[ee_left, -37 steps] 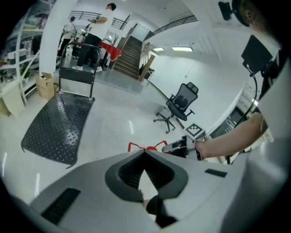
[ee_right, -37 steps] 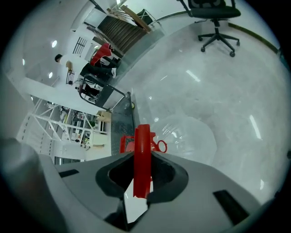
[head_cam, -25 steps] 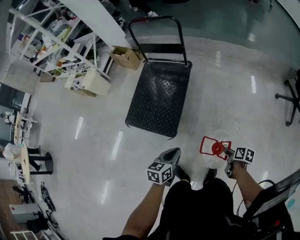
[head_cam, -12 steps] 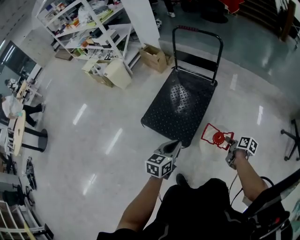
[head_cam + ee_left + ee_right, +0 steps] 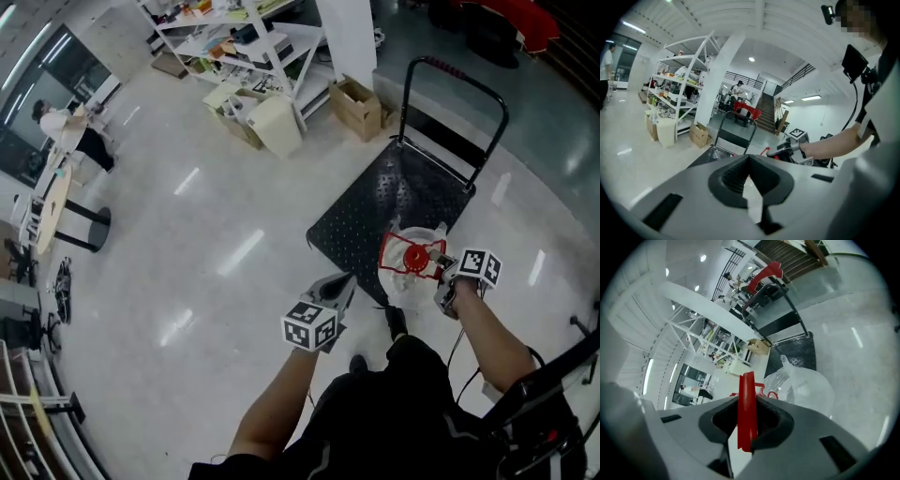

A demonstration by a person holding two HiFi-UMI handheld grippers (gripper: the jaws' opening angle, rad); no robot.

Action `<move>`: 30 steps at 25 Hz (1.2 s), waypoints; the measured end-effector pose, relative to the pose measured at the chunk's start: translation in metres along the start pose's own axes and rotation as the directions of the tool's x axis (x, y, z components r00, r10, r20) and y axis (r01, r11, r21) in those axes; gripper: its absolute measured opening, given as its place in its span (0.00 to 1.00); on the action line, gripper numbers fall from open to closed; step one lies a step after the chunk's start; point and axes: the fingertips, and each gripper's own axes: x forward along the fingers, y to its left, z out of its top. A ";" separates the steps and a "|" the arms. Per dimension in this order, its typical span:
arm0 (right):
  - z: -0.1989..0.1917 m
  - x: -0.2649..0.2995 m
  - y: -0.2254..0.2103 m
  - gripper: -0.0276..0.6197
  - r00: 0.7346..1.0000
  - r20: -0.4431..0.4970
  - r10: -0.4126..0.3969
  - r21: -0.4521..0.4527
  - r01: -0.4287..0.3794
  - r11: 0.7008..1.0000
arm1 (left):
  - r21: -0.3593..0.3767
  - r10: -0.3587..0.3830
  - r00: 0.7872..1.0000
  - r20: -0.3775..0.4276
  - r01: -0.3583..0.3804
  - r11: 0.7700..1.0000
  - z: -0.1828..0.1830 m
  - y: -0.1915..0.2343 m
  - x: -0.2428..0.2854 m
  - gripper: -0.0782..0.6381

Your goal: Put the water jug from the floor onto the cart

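Observation:
The water jug (image 5: 405,278) is clear plastic with a red cap and a red carry handle (image 5: 401,249). It hangs over the near end of the black cart (image 5: 370,220), held off the deck. My right gripper (image 5: 437,276) is shut on that red handle, which shows as a red strip (image 5: 747,404) between its jaws, with the jug's body (image 5: 808,385) beyond. The cart's deck (image 5: 802,351) lies just past it. My left gripper (image 5: 343,282) hovers left of the jug by the cart's near corner, jaws shut (image 5: 749,159) on nothing.
The cart's push handle (image 5: 461,82) stands at its far end. Past it are a cardboard box (image 5: 361,105), a white bin (image 5: 279,125) and white shelving (image 5: 246,37). A person (image 5: 70,127) and a round table (image 5: 52,208) are far left.
Both grippers have travelled towards the cart. The jug, hanging from the right gripper, has gone from beside the person's feet to over the cart's near end.

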 end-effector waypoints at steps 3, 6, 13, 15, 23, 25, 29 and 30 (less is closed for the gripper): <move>0.021 0.056 0.019 0.15 0.996 -0.087 0.020 -0.038 -0.023 0.999 | -0.051 0.090 0.996 0.010 -0.090 0.995 0.015 0.035 0.016 0.11; 0.044 0.101 0.037 0.15 0.985 -0.165 0.043 -0.075 -0.056 0.996 | -0.079 0.157 0.987 0.017 -0.155 0.985 0.031 0.052 0.032 0.11; 0.061 0.212 0.071 0.15 0.950 -0.307 0.063 -0.161 -0.117 0.980 | -0.150 0.322 0.947 0.012 -0.316 0.937 0.040 0.100 0.042 0.11; 0.065 0.239 0.078 0.15 0.942 -0.333 0.051 -0.186 -0.119 0.975 | -0.167 0.352 0.936 0.016 -0.345 0.924 0.040 0.110 0.045 0.11; 0.064 0.318 0.111 0.15 0.929 -0.364 0.064 -0.210 -0.149 0.966 | -0.208 0.444 0.895 0.027 -0.430 0.879 0.032 0.137 0.025 0.11; 0.064 0.330 0.118 0.15 0.929 -0.364 0.071 -0.205 -0.154 0.966 | -0.224 0.465 0.885 0.020 -0.449 0.865 0.026 0.143 0.017 0.11; 0.060 0.346 0.114 0.15 0.924 -0.377 0.073 -0.202 -0.159 0.966 | -0.249 0.489 0.872 -0.001 -0.474 0.845 0.013 0.144 0.007 0.11; 0.060 0.348 0.111 0.15 0.923 -0.377 0.074 -0.196 -0.158 0.968 | -0.254 0.491 0.871 0.000 -0.475 0.842 0.013 0.145 0.006 0.11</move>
